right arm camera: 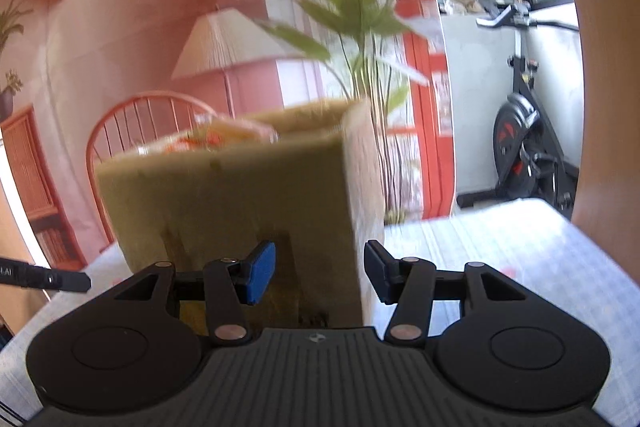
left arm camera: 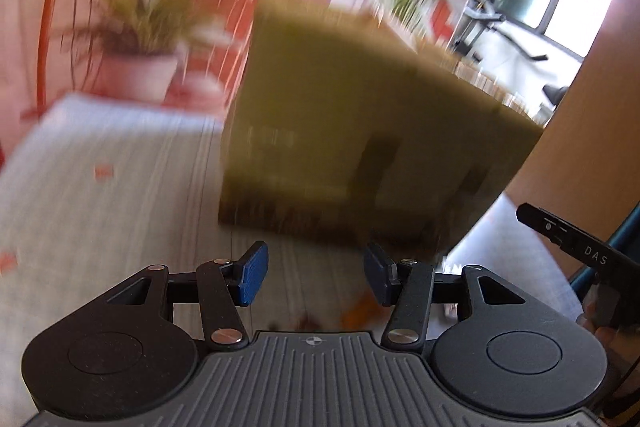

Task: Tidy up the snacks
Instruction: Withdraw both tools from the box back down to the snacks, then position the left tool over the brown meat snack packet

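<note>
Olive-green storage bin (right arm camera: 240,211) fills mid-frame, snack packets (right arm camera: 208,137) at its rim; left gripper (left arm camera: 316,275) and right gripper (right arm camera: 320,273) fingers apart, holding nothing.

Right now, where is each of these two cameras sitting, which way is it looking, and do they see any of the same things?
Left wrist view: sits on the left gripper, looking down along its open, empty fingers at the blurred olive box on the table; the other gripper's tip intrudes at right.
Right wrist view: sits on the right gripper, more level, close to the same box with snack packets on top; its fingers are open and empty.
Shared: box, red chair, exercise bike.
</note>
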A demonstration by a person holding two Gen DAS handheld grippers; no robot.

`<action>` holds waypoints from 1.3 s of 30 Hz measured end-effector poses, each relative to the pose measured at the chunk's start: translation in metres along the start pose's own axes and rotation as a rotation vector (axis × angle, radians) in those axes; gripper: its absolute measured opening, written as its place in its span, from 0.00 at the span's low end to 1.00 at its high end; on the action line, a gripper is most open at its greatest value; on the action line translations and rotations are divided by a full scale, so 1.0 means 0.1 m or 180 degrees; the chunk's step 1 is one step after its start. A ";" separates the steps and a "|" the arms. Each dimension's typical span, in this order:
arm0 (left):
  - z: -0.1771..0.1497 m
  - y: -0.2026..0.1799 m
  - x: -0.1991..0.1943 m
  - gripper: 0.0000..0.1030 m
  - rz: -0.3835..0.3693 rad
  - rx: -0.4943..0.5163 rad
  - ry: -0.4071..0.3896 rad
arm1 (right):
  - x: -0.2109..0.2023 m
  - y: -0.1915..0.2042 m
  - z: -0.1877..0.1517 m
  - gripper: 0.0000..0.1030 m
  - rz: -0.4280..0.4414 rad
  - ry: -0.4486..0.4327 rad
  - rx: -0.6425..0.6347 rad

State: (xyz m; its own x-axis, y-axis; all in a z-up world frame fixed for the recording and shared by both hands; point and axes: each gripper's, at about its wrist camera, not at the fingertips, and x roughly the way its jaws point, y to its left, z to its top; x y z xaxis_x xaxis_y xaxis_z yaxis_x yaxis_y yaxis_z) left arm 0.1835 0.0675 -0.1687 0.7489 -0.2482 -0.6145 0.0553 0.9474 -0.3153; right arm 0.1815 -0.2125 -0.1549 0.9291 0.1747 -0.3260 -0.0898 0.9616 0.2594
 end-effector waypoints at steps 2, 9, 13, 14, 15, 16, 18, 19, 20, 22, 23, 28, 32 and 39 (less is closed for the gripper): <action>-0.12 0.05 0.09 0.53 0.0009 -0.0125 0.0134 | 0.05 -0.02 -0.12 0.52 -0.0014 0.0105 0.0006; -0.39 0.08 0.43 0.36 0.0175 -0.0252 0.0518 | 0.17 -0.12 -0.51 0.52 -0.0049 0.0388 0.0116; -0.48 -0.01 0.49 0.36 0.0181 -0.0134 0.0564 | 0.21 -0.14 -0.67 0.52 -0.0047 0.0477 0.0141; -0.50 -0.03 0.48 0.36 0.0177 -0.0090 0.0567 | 0.22 -0.14 -0.71 0.52 -0.0049 0.0496 0.0141; -0.52 -0.08 0.48 0.36 0.0203 -0.0036 0.0579 | 0.24 -0.15 -0.73 0.52 -0.0049 0.0516 0.0146; -0.54 -0.11 0.48 0.36 0.0231 0.0007 0.0587 | 0.25 -0.15 -0.76 0.52 -0.0045 0.0537 0.0162; -0.57 -0.15 0.51 0.36 0.0272 0.0078 0.0582 | 0.27 -0.16 -0.81 0.52 -0.0046 0.0570 0.0187; -0.57 -0.16 0.51 0.36 0.0287 0.0102 0.0576 | 0.27 -0.16 -0.83 0.51 -0.0055 0.0580 0.0190; -0.58 -0.18 0.52 0.36 0.0301 0.0127 0.0576 | 0.28 -0.16 -0.84 0.52 -0.0058 0.0586 0.0192; -0.58 -0.24 0.52 0.37 0.0359 0.0191 0.0599 | 0.28 -0.17 -0.87 0.52 -0.0065 0.0594 0.0204; -0.58 -0.26 0.52 0.38 0.0398 0.0229 0.0607 | 0.28 -0.17 -0.88 0.52 -0.0070 0.0597 0.0215; -0.60 -0.28 0.51 0.39 0.0471 0.0319 0.0624 | 0.28 -0.20 -0.89 0.52 -0.0083 0.0585 0.0275; -0.59 -0.27 0.51 0.39 0.0506 0.0345 0.0619 | 0.27 -0.21 -0.91 0.52 -0.0068 0.0585 0.0305; -0.53 -0.12 0.51 0.39 0.0732 0.0300 0.0544 | 0.28 -0.24 -0.92 0.52 -0.0047 0.0581 0.0384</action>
State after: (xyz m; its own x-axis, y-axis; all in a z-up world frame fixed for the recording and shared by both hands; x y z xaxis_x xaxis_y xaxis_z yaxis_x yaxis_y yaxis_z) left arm 0.1856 0.0326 -0.2348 0.6272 -0.0479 -0.7774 -0.0358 0.9953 -0.0903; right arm 0.1763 -0.2114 -0.2534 0.8487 0.2066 -0.4869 -0.0228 0.9340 0.3567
